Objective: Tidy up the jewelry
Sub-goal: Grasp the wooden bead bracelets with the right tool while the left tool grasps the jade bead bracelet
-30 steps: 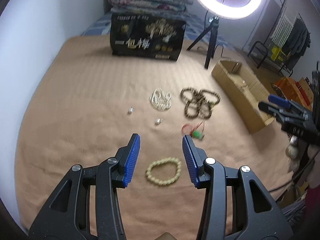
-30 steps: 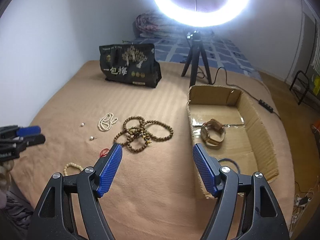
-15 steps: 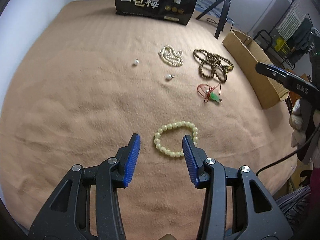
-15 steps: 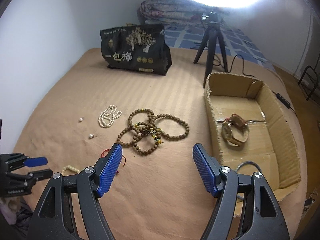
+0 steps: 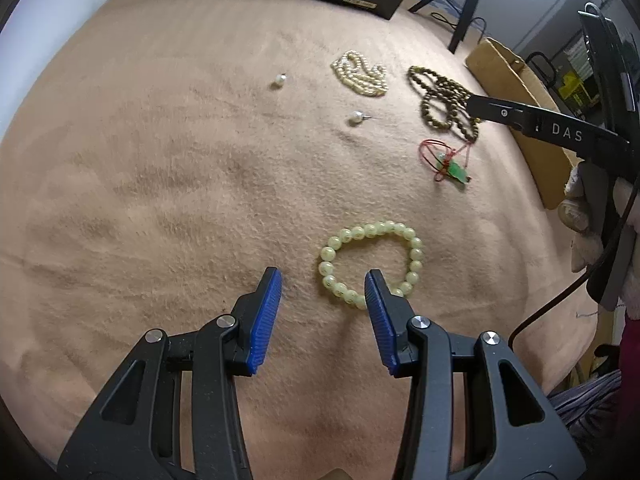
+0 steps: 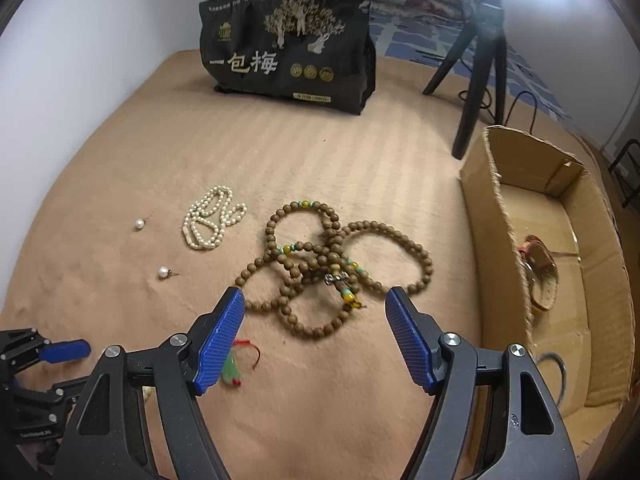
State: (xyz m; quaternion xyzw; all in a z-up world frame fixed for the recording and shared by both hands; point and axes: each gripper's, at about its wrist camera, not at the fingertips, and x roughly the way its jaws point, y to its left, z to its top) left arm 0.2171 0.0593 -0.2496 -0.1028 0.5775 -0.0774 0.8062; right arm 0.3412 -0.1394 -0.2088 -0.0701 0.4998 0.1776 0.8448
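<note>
Bracelet (image 5: 370,264) of pale green beads is lying flat on the tan blanket (image 5: 168,184), and the left gripper (image 5: 323,284) is hanging right over its near edge, tilted steeply down, jaws spread and empty. I'd be centring one run of beads between the pads before squeezing, since round beads roll out easily. Right gripper (image 6: 314,306) is angling down over the wooden bead strands (image 6: 332,268), wide apart too, holding nothing. Cardboard box (image 6: 600,296) is sitting just beside them.
</note>
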